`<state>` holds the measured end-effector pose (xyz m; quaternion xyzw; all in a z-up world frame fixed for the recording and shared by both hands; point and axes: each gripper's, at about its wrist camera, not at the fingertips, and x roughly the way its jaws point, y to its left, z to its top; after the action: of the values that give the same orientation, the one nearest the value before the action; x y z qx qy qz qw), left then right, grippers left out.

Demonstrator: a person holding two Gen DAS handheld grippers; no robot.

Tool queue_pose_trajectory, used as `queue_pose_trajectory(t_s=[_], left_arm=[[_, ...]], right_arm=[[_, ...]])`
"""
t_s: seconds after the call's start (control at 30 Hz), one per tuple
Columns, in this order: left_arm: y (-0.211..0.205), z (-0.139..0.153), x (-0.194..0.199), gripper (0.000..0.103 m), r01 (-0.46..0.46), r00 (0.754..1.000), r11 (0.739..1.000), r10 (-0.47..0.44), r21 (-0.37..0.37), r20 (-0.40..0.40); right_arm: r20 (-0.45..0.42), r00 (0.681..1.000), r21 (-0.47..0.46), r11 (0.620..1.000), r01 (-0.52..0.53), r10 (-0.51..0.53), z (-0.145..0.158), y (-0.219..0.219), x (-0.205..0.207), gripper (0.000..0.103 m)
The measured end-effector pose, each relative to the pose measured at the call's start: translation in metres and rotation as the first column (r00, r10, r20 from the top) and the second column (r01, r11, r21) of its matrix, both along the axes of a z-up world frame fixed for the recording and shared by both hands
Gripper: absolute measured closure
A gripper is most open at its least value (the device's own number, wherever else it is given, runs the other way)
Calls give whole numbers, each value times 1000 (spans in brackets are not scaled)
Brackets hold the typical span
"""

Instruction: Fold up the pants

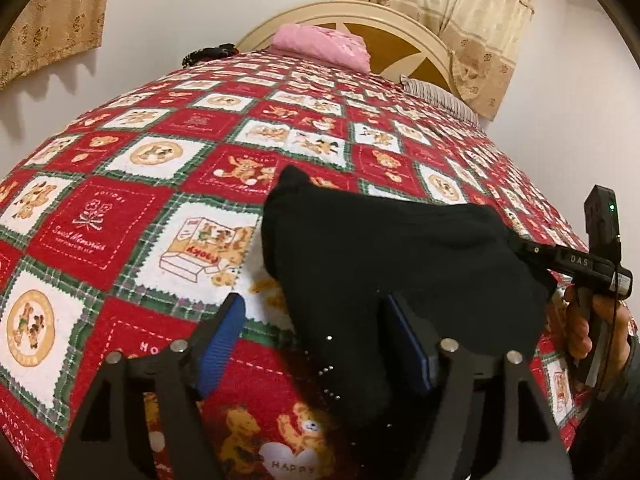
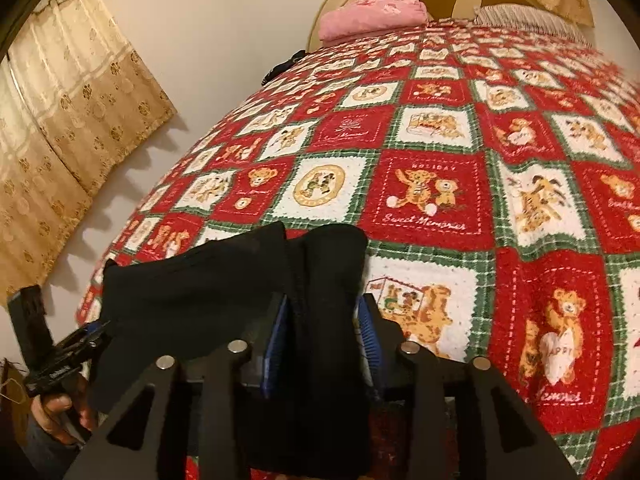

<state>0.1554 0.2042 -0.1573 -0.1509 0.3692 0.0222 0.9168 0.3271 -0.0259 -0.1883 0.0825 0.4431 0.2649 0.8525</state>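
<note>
The black pants (image 1: pixel 376 248) hang bunched above the red teddy-bear quilt (image 1: pixel 132 220), stretched between my two grippers. In the left wrist view my left gripper (image 1: pixel 316 340) stands wide open; the cloth drapes over its right finger only and the left blue pad (image 1: pixel 222 344) is bare. My right gripper (image 1: pixel 520 246) holds the cloth's far right edge. In the right wrist view my right gripper (image 2: pixel 324 332) is shut on a thick fold of the pants (image 2: pixel 328 280). My left gripper (image 2: pixel 96 330) shows at the cloth's left end.
A pink folded blanket (image 1: pixel 324 46) and a striped pillow (image 1: pixel 440 94) lie at the cream headboard (image 1: pixel 416 36). A dark object (image 1: pixel 208 54) sits at the bed's far left edge. Gold curtains (image 2: pixel 60 120) hang on the wall left of the bed.
</note>
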Motion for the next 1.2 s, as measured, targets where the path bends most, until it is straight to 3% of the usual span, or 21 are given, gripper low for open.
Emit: queue_pose_trajectory(t_s=[0.17, 0.57, 0.93, 1.2], left_arm=[[-2, 0, -1, 22, -18, 1000, 1000, 18, 25, -4], [-3, 2, -2, 15, -44, 999, 998, 45, 50, -21], [-18, 29, -46, 12, -71, 997, 989, 70, 126, 16], [-38, 76, -87, 7, -97, 987, 988, 79, 123, 143]], right_arm=[[6, 1000, -49, 999, 20, -20, -1, 0, 1, 51], [18, 998, -95, 993, 63, -62, 3, -1, -2, 47], [133, 988, -127, 987, 94, -77, 49, -21, -50, 46], [203, 978, -97, 993, 71, -50, 88, -17, -104, 45]])
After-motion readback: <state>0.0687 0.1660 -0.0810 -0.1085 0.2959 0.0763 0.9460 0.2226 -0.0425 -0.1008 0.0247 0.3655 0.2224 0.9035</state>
